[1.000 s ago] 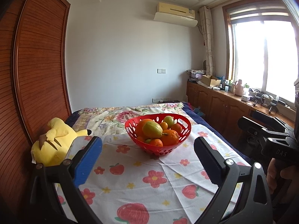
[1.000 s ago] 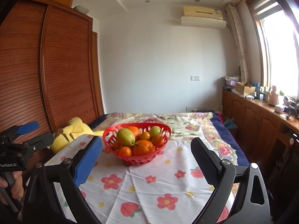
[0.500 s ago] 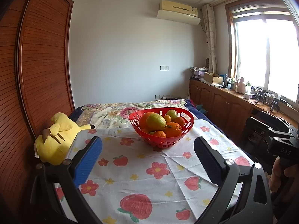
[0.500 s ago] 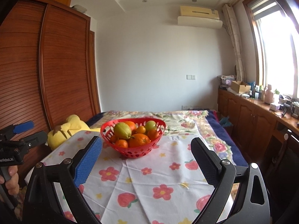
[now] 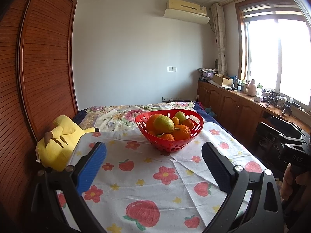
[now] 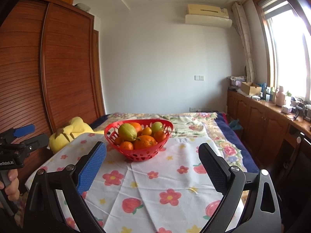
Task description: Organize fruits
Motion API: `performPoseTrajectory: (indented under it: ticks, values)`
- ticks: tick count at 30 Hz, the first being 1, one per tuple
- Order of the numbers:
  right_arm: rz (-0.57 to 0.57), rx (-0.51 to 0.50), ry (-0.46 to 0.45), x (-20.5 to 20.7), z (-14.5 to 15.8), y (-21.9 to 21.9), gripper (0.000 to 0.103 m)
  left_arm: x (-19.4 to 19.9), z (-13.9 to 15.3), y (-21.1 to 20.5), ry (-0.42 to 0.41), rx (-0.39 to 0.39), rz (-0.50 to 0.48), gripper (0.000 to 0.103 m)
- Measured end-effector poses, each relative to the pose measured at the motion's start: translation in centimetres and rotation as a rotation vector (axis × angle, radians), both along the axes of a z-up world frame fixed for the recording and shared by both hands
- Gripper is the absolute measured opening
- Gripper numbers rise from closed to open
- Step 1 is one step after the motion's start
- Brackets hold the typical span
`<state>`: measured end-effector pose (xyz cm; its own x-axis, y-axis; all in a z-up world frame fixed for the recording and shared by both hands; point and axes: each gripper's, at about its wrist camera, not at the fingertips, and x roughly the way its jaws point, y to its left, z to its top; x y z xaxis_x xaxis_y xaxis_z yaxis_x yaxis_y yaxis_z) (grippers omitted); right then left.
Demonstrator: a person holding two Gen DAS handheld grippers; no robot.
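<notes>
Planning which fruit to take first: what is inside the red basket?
The basket holds a green-yellow pear on top, a big orange, smaller oranges and a green fruit. Anything lower is covered.

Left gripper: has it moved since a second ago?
Yes. The left gripper has drawn back and turned left: the air conditioner now sits closer to frame centre, and more cloth shows before the basket.

bed (image 5: 108, 114) | flower-print cloth (image 5: 155, 176) spread on top | red fruit basket (image 5: 169, 145) on cloth | yellow plush (image 5: 58, 145) at edge

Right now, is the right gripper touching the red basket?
Apart. The right wrist view shows the open right gripper short of the red basket, with bare tablecloth between them.
</notes>
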<state>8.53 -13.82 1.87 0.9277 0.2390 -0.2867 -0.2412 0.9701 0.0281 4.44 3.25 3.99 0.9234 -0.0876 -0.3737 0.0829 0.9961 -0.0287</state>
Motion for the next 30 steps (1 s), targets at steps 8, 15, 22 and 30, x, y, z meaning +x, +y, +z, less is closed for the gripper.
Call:
performPoseTrajectory:
  ticks: [8, 15, 22, 30]
  values:
    - [0.000, -0.001, -0.001, -0.01, 0.00, 0.01, 0.097, 0.01, 0.04, -0.04, -0.002, -0.002, -0.001, 0.099]
    - [0.000, 0.000, -0.001, -0.01, 0.01, 0.00, 0.097, -0.01, 0.03, 0.10, -0.005, 0.000, 0.000, 0.099]
    - [0.001, -0.001, -0.001, -0.07, 0.01, 0.02, 0.097, -0.06, 0.01, 0.08, -0.004, 0.000, -0.003, 0.099]
    - [0.000, 0.001, -0.001, -0.05, 0.00, 0.01, 0.097, -0.23, 0.04, 0.08, -0.006, 0.000, -0.007, 0.099]
